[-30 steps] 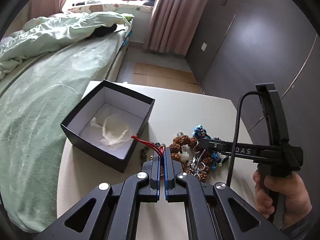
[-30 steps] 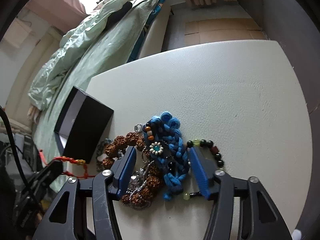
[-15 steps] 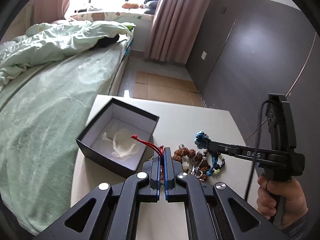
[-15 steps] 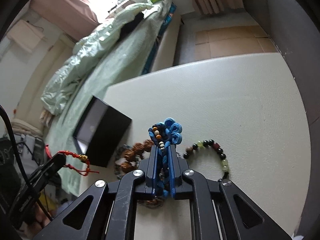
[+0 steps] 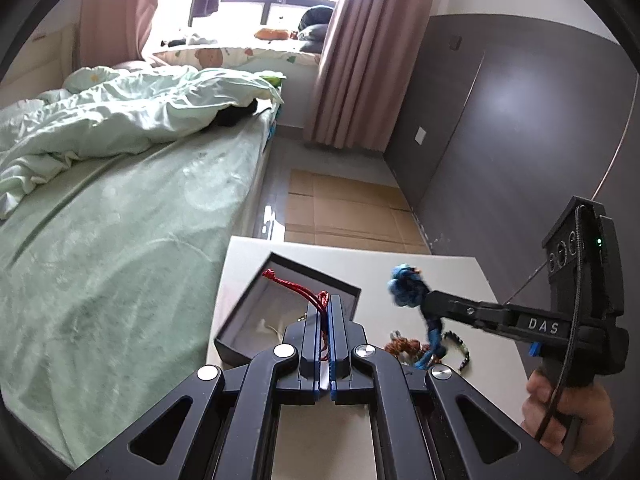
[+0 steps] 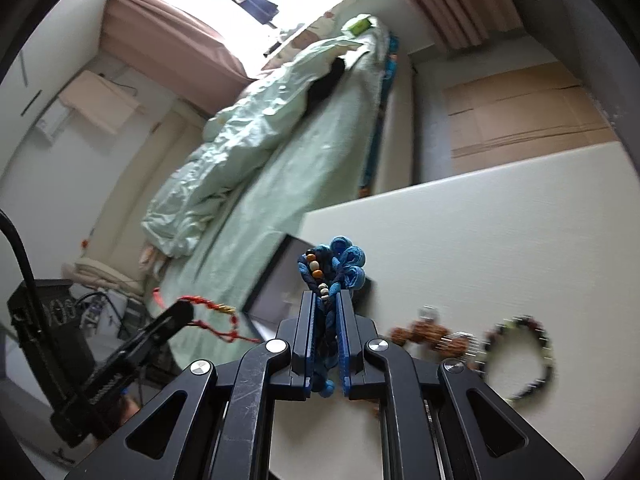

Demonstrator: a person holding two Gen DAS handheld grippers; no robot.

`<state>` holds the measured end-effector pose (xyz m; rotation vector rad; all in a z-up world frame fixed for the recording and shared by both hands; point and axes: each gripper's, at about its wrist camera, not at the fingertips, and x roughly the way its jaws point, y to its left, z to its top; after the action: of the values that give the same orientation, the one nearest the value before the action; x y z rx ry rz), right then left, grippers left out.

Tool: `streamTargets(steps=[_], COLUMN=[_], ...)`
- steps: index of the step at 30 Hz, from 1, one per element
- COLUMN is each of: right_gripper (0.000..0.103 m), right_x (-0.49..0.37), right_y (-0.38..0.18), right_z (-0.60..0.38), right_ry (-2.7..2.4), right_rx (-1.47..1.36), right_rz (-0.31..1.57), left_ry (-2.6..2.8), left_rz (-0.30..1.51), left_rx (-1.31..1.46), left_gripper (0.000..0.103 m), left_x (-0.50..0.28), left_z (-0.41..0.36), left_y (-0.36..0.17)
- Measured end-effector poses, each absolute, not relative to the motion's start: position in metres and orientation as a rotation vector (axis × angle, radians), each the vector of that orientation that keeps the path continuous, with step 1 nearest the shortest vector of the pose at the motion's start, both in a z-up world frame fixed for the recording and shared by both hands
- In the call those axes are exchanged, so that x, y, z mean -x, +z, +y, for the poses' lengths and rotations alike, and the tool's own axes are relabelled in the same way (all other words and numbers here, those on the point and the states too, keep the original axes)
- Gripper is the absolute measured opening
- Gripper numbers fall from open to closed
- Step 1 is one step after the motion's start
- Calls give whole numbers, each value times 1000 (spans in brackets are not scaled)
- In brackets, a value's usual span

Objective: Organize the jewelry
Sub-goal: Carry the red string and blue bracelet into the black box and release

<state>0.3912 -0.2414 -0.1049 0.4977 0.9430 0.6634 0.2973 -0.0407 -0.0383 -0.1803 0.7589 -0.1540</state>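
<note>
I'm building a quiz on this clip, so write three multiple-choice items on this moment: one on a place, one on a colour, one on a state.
1. Where is the beaded bracelet?
A. In the box
B. On the table, right of the brown bead piece
C. In the left gripper

2. What colour is the cord that the left gripper holds?
A. Red
B. Green
C. White

3. How is the right gripper?
A. Open over the table
B. Shut with nothing in it
C. Shut on the blue knotted piece

Answers:
1 B: in the right wrist view it lies on the white table, right of the brown bead piece.
2 A: the red cord sticks out from the shut fingers, in front of the black box.
3 C: the blue knotted piece is pinched between its fingers.
</note>
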Motion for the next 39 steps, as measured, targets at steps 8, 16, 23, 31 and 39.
streamTargets(steps=[8, 16, 23, 31, 39], right_gripper=[11, 59, 59, 59, 59], right_x=[-399, -410, -405, -403, -398], right_y=[-106, -116, -110, -109, -113], right_z=[-190, -141, -173, -210, -240], right_ry=[747, 751, 691, 634, 596], right_rx=[-532, -476, -485, -449, -429], right_rz=[947, 1033, 1011, 1006, 1021], left_ry=[-125, -93, -117, -152, -201], left_rz=[758, 766, 770, 789, 866], left_rx=[151, 142, 147, 170, 169], left_gripper=[2, 2, 2, 2, 22], left_x=[-311, -316, -320, -330, -341], left_z=[-20, -5, -10, -21, -44], left_y=[-35, -34, -36, -38, -50])
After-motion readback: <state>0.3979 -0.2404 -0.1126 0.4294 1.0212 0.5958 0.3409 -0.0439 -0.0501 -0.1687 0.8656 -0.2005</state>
